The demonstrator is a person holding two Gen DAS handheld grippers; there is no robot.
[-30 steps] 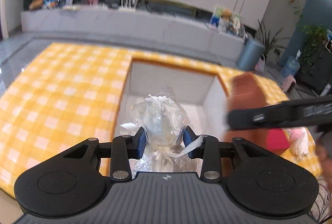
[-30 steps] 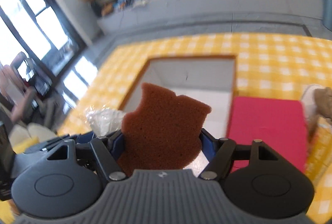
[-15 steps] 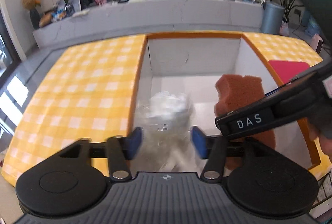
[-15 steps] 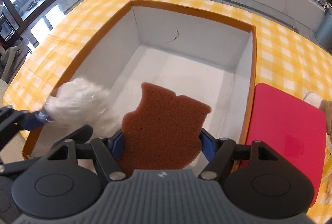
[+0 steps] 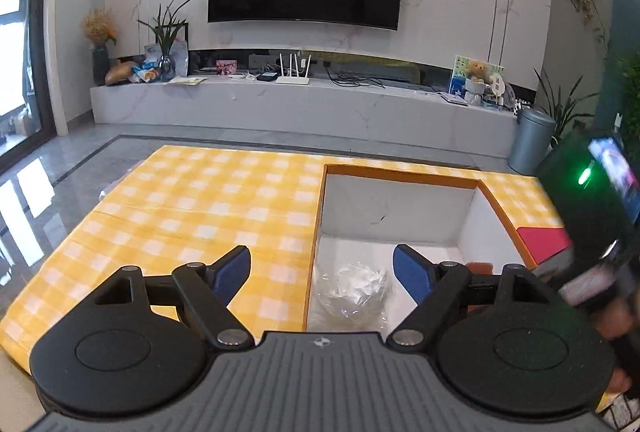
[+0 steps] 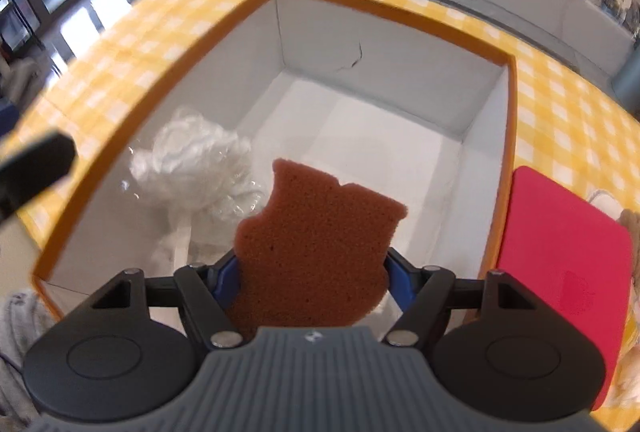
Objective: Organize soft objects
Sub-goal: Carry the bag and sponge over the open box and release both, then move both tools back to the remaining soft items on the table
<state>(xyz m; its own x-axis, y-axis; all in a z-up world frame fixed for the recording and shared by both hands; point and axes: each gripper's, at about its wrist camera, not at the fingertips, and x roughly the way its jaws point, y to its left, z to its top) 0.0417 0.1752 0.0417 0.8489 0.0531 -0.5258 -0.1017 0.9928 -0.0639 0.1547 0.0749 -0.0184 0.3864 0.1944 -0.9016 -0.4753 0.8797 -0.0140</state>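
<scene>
A clear plastic bag with white stuffing [image 5: 354, 290] lies on the floor of the white box with an orange rim [image 5: 404, 173], near its left wall. Above and behind it, my left gripper [image 5: 322, 266] has its jaws opening wide with nothing pressed between them. In the right wrist view the same bag [image 6: 196, 163] rests in the box [image 6: 384, 11]. My right gripper [image 6: 310, 272] hangs over the box, shut on a brown sponge [image 6: 316, 248] cut in a bear-like shape.
The box sits in a table covered with yellow checked cloth [image 5: 192, 207]. A red pad [image 6: 560, 264] lies right of the box, with a plush toy at the far right edge. Part of the left gripper [image 6: 32, 171] shows at the left.
My left gripper opened and let the plastic bag drop into the box, then pulled back and tilted up. My right gripper came down over the box, still holding the sponge.
</scene>
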